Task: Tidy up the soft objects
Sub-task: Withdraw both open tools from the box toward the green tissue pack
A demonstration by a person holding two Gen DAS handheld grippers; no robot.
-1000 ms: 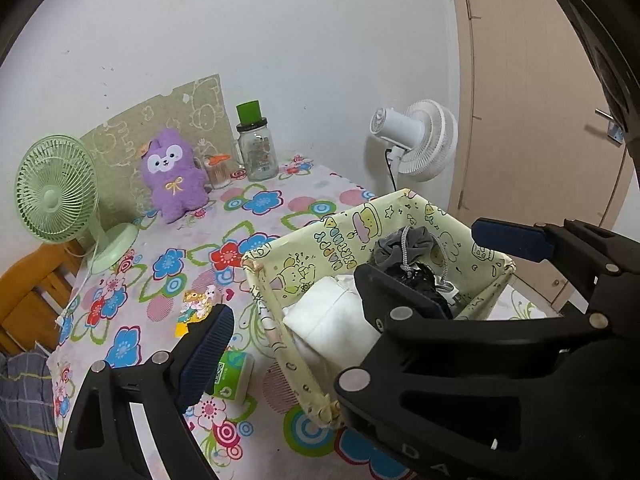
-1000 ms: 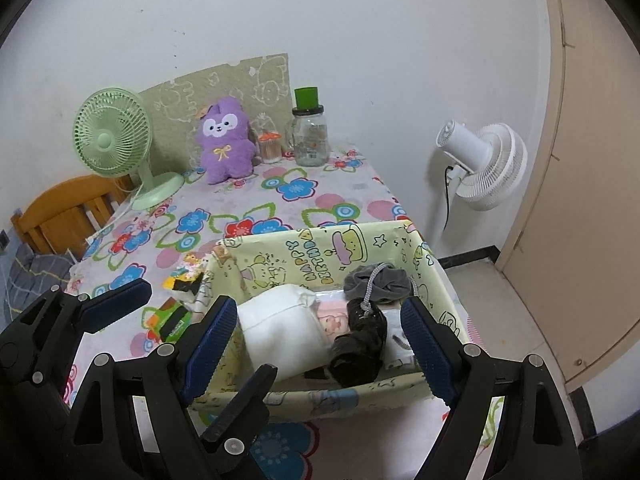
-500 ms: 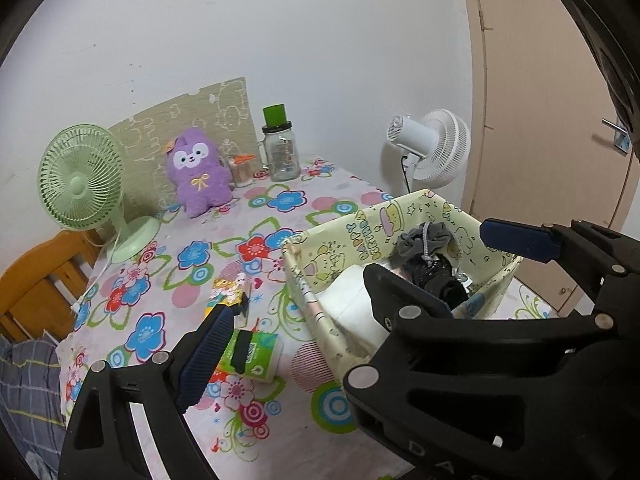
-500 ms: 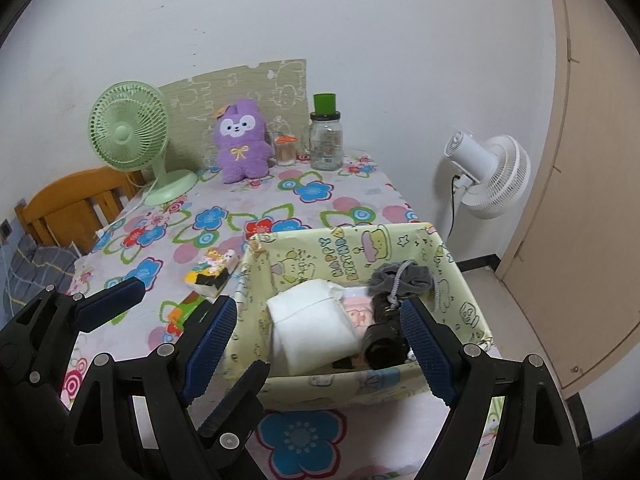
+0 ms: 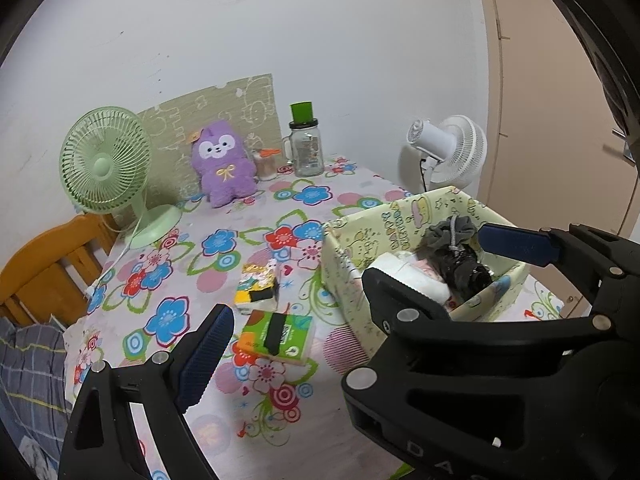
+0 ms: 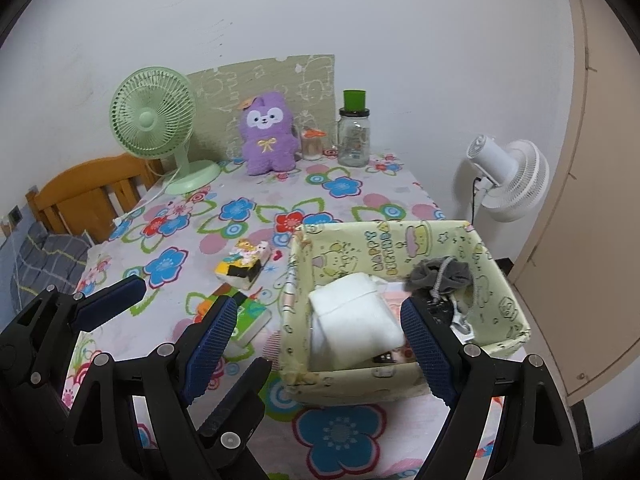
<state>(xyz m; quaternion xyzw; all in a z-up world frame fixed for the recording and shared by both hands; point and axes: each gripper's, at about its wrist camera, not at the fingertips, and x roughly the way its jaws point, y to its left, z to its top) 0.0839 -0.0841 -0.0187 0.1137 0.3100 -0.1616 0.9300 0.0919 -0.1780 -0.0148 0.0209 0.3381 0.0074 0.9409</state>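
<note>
A yellow fabric basket [image 6: 384,240] stands at the table's right edge and holds a white folded cloth [image 6: 352,312], a grey scrunchie [image 6: 440,274] and a black item [image 5: 464,268]. My right gripper [image 6: 320,308] hovers open and empty in front of the basket. My left gripper [image 5: 320,320] is open too, above a green tissue pack [image 5: 280,334], with a yellow pack [image 5: 258,292] just beyond. Its right finger is hidden behind the right gripper. A purple plush [image 6: 268,136] sits upright at the back wall.
Beside the plush stand a green desk fan [image 5: 104,164], a small orange-lidded cup [image 5: 266,162] and a glass jar [image 5: 306,148] with a green lid. A white fan [image 6: 504,176] stands off the table's right side. A wooden chair [image 6: 88,196] is at the left.
Both grippers have drawn back from the basket, so it looks smaller and farther. The two tissue packs have come fully into view. Both jaws kept the same width.
</note>
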